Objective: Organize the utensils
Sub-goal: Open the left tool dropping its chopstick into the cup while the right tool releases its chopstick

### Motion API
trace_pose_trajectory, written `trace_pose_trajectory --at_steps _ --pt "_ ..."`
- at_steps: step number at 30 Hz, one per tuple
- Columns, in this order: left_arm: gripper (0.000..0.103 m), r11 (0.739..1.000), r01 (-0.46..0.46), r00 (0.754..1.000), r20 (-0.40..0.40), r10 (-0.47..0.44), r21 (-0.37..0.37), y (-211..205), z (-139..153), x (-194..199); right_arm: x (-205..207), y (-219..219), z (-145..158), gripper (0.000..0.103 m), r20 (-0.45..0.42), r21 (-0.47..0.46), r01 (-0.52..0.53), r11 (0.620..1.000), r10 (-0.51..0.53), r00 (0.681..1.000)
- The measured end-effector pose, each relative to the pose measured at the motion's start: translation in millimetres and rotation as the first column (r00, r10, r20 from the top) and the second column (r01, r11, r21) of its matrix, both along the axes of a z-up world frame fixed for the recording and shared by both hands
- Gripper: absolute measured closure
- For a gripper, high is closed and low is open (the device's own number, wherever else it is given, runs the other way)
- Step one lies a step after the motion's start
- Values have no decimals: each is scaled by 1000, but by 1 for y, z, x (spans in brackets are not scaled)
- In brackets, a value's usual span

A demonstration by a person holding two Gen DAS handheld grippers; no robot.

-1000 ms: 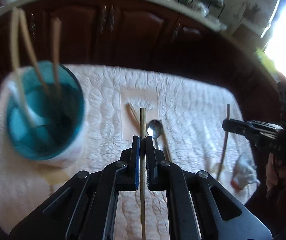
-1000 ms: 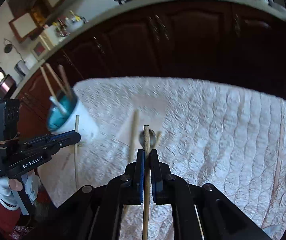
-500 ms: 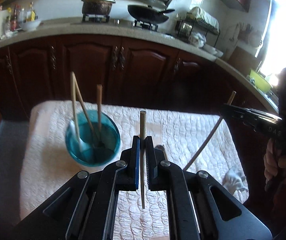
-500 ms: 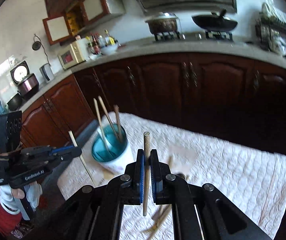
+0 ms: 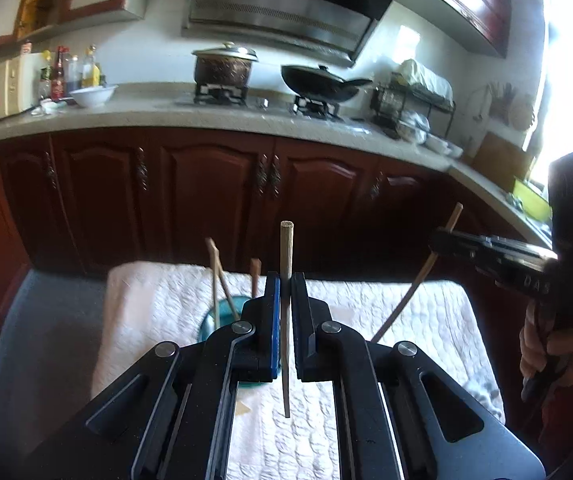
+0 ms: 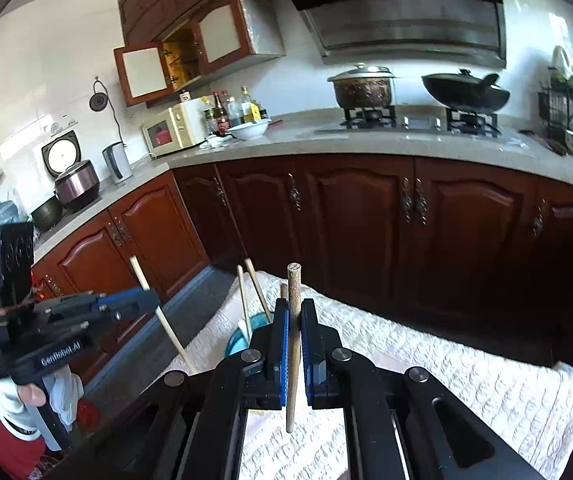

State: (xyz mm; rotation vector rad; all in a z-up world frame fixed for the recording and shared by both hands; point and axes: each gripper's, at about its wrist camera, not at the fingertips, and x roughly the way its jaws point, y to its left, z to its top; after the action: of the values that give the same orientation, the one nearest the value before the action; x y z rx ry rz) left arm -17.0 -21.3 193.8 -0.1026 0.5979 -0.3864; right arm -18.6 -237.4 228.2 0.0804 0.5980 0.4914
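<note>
The left tool [image 5: 284, 300] is clamped on a chopstick [image 5: 286, 264]. The stick stands straight up between the pads, with its top above them and its thin end hanging below. The right tool [image 6: 294, 320] is clamped on another stick [image 6: 293, 292] the same way. Both tools are up in the air over the counter [image 5: 406, 320], which has a white bumpy cloth on it. Just behind the tools a blue cup [image 5: 222, 312] sits on the cloth. Three sticks [image 5: 215, 276] lean in the cup. Far behind are brown cupboards [image 6: 358, 220], a pot [image 6: 360, 88] and a black wok [image 6: 464, 90].
</note>
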Motion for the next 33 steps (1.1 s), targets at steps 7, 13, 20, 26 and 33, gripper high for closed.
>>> trace_pose_trajectory --at_steps 7,13,20,26,33 --pt "99 997 -77 996 43 77 -11 20 15 18 13 13 3 98 9 14 -7 1000 7 1000" --pt "99 988 -149 985 93 145 35 21 11 34 30 28 3 98 24 15 4 1000 -5 1000" --pt "99 975 -194 977 111 182 108 9 -20 56 56 44 -17 98 38 7 48 999 -48 998" --pt "99 968 -203 979 68 195 147 3 -57 71 83 52 -51 98 -31 4 52 999 -52 998" --pt "99 970 -189 981 -16 194 151 0 -92 83 108 62 -102 98 -155 -17 23 1000 -25 988"
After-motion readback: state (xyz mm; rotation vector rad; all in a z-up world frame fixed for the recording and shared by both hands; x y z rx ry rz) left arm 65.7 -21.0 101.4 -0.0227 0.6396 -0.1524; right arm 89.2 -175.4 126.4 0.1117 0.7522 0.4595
